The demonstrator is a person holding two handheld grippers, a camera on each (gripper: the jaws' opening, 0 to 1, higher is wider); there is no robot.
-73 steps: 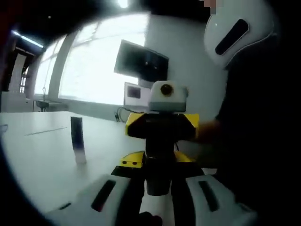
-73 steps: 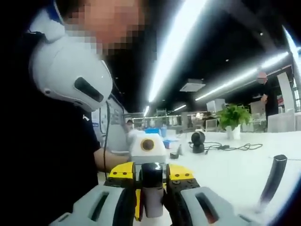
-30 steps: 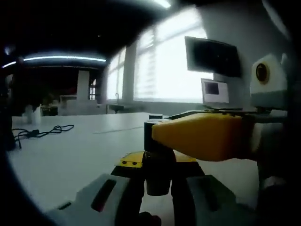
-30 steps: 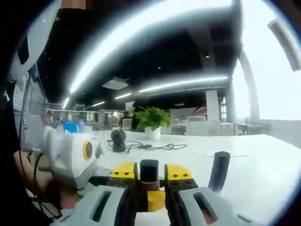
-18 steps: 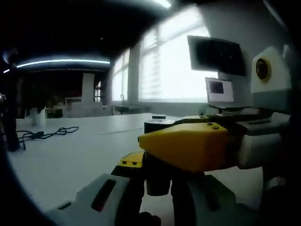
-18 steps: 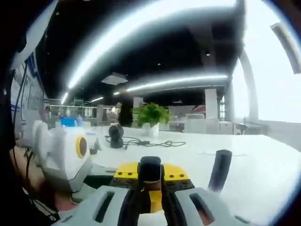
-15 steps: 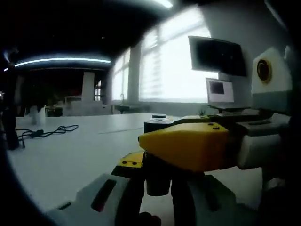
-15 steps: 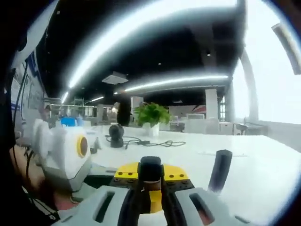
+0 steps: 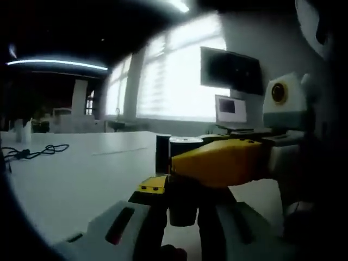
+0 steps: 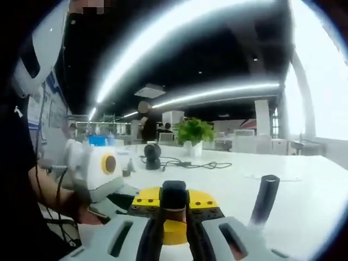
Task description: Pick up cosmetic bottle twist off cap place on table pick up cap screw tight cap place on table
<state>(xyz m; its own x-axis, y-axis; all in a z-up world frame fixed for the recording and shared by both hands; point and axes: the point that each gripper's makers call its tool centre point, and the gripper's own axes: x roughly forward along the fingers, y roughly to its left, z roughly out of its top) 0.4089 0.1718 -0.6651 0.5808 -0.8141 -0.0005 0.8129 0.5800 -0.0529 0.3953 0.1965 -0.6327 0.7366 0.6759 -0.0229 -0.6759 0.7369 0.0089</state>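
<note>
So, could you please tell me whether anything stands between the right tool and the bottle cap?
Nothing visible does: the right tool is shut on the cap, while the left tool holds the bottle.

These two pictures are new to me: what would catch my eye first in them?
In the left gripper view, the right gripper's yellow jaw tip juts in from the right, just above the dark bottle that the left gripper clamps. In the right gripper view, the right gripper pinches the black cap, and a dark tube stands on the white table.
</note>
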